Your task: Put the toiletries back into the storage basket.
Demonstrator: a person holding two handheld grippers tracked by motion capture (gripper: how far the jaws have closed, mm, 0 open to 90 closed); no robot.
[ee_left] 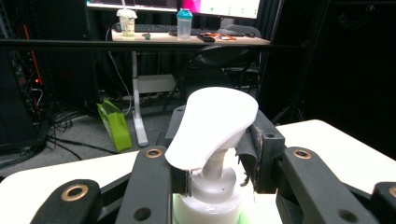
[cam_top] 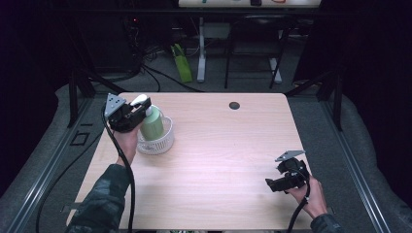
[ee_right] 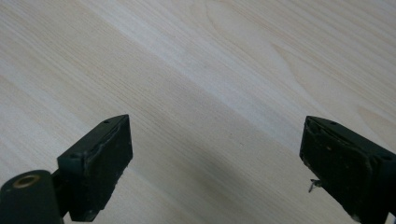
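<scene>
Two tongs in play: left tongs (ee_left: 212, 175) clenched on neck of pump bottle (cam_top: 152, 123), right tongs (ee_right: 215, 170) released, jaws wide above bare surface (ee_right: 224, 70). Bottle stands tilted inside white basket (cam_top: 164, 142) at surface's left rear. Bottle: pale green body, white pump head (ee_left: 212, 126).

A pale wooden table (cam_top: 218, 145) stands on grey carpeted floor (cam_top: 43, 145) in a dark room. Behind it, a white-legged desk (ee_left: 140, 39) carries a monitor and two bottles; a lime-green bag (cam_top: 181, 63) leans nearby among black cables.
</scene>
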